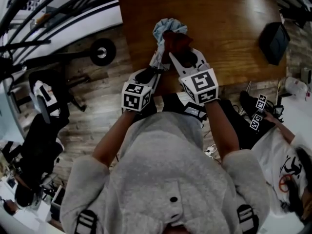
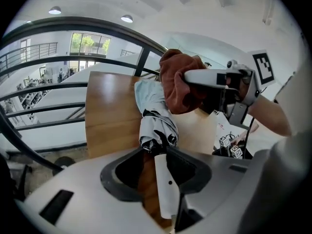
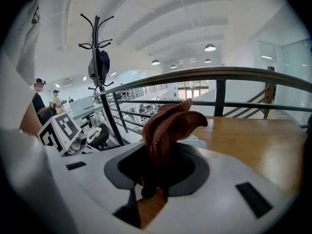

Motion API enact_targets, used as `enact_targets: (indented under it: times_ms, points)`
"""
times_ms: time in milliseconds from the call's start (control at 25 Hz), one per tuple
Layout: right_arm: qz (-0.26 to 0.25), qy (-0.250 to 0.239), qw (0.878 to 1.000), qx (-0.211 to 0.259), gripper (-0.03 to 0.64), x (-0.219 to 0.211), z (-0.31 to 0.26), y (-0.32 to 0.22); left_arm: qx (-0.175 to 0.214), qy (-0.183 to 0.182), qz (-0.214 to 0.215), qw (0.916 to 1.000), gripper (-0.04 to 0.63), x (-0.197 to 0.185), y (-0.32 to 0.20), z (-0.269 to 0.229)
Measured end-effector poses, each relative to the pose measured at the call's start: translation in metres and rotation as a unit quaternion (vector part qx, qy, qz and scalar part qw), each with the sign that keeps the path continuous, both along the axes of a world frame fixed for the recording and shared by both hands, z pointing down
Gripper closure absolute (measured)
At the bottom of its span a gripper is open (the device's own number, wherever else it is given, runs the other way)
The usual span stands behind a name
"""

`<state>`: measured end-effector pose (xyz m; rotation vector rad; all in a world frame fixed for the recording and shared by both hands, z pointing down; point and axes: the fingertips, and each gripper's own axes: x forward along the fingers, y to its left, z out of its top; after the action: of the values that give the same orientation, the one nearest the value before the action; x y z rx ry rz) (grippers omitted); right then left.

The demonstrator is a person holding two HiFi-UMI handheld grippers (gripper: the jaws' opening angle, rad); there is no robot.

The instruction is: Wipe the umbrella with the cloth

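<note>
A folded umbrella (image 1: 165, 29), light blue-grey with dark print, lies on the wooden table (image 1: 229, 28), pointing away from me. In the left gripper view the umbrella (image 2: 155, 123) has its near end right at my left gripper (image 2: 158, 156), whose jaws stand apart and do not press on it. The left gripper (image 1: 157, 62) sits at the umbrella's near end. My right gripper (image 1: 176, 52) is shut on a red-brown cloth (image 1: 176, 40) bunched over the umbrella's middle. The cloth (image 3: 165, 128) rises from the right gripper (image 3: 152, 186). Right gripper (image 2: 217, 82) and cloth (image 2: 178, 82) also show from the left.
A black box-like object (image 1: 274, 42) lies at the table's right end. A dark metal railing (image 2: 73, 89) runs beyond the table's far edge. A black chair (image 1: 44, 116) stands at the left, and another person (image 1: 285, 155) sits at the right. A coat stand (image 3: 97, 48) rises behind.
</note>
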<state>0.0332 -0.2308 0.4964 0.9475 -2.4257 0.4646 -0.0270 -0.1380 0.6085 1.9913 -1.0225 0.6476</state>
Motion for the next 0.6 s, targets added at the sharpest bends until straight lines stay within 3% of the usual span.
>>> enact_targets:
  times_ms: [80,160,200,440,600]
  points:
    - [0.003,0.002,1.0,0.001,0.495,-0.001,-0.001,-0.001,-0.004,0.002,0.007,1.0,0.443,0.0,0.001,-0.002]
    - [0.007,0.002,1.0,0.0,0.495,-0.001,-0.002,-0.001,-0.01,0.014,0.007,0.9998,0.366,0.001,0.002,-0.011]
    - [0.007,0.003,1.0,0.0,0.495,-0.001,-0.003,-0.001,-0.011,0.015,0.007,0.9998,0.36,0.002,0.004,-0.015]
    - [-0.016,0.029,0.999,-0.001,0.495,-0.006,0.008,0.002,-0.022,-0.061,0.054,0.9965,0.362,0.009,0.015,0.013]
    - [-0.053,0.056,0.997,-0.021,0.495,-0.017,0.029,0.011,-0.024,-0.062,0.061,0.9959,0.401,0.024,0.016,0.016]
